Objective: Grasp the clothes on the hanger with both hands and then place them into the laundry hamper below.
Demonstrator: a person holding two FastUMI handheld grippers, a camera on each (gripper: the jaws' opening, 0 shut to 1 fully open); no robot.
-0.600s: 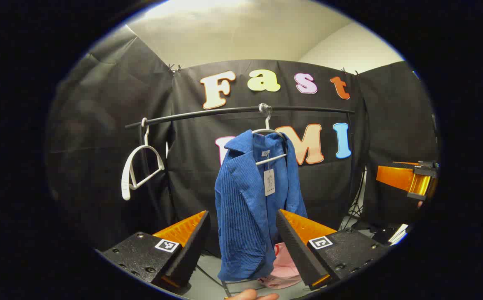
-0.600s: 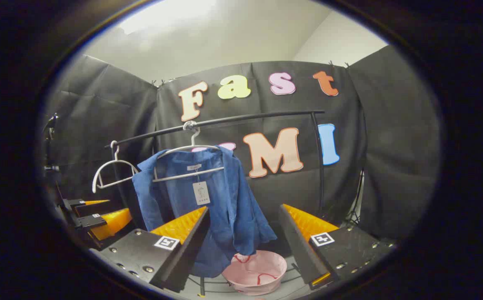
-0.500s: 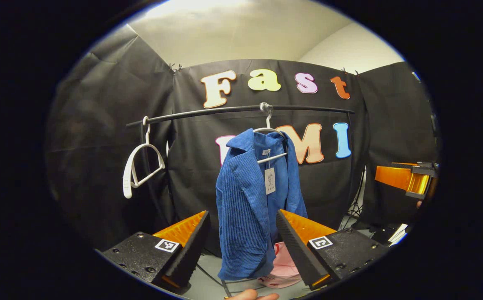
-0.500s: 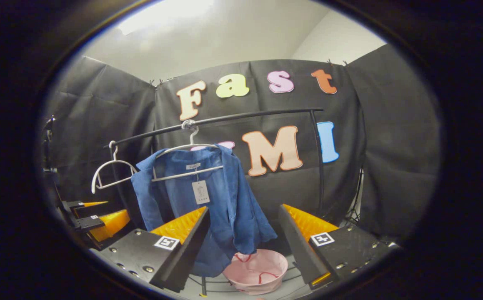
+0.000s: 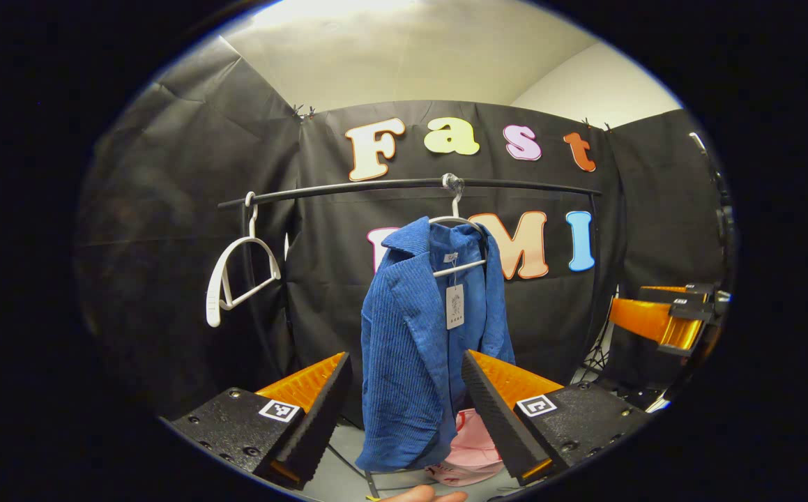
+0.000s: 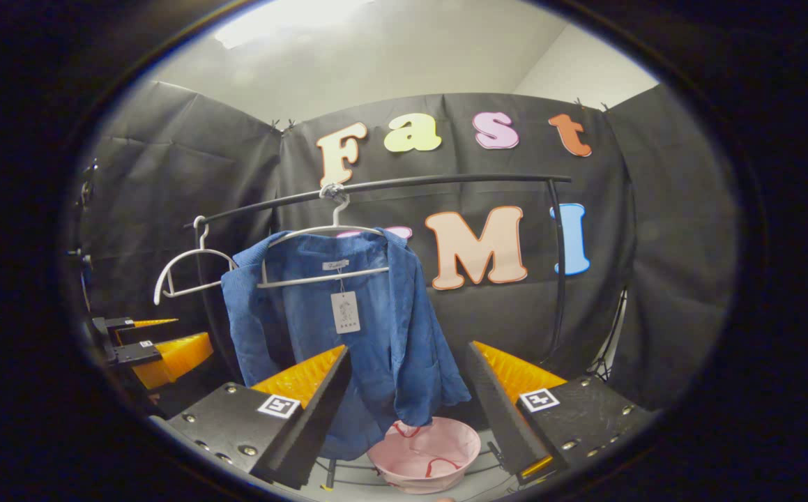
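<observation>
A blue corduroy jacket (image 5: 410, 348) (image 6: 376, 328) with a paper tag hangs on a white hanger (image 5: 456, 237) (image 6: 327, 254) from a black rail (image 5: 348, 189) (image 6: 445, 183). Under it sits a pink hamper (image 6: 424, 457) (image 5: 470, 453). My left gripper (image 5: 404, 401) is open, short of the jacket, with the cloth seen between its fingers. My right gripper (image 6: 407, 401) is open too, facing the jacket's right half and the hamper. Each gripper also appears at the far side edge of the other's view, the right gripper (image 5: 661, 317) and the left gripper (image 6: 153, 348).
An empty white hanger (image 5: 236, 279) (image 6: 191, 275) hangs at the rail's left end. The rack's right upright (image 6: 558, 265) stands beside the jacket. A fingertip (image 5: 421, 495) shows at the bottom of the left gripper view.
Both views have shifted slightly: the jacket and rail sit a little to the right in the right gripper view. The right gripper has drifted lower and inward in the left gripper view. Both grippers stay open.
</observation>
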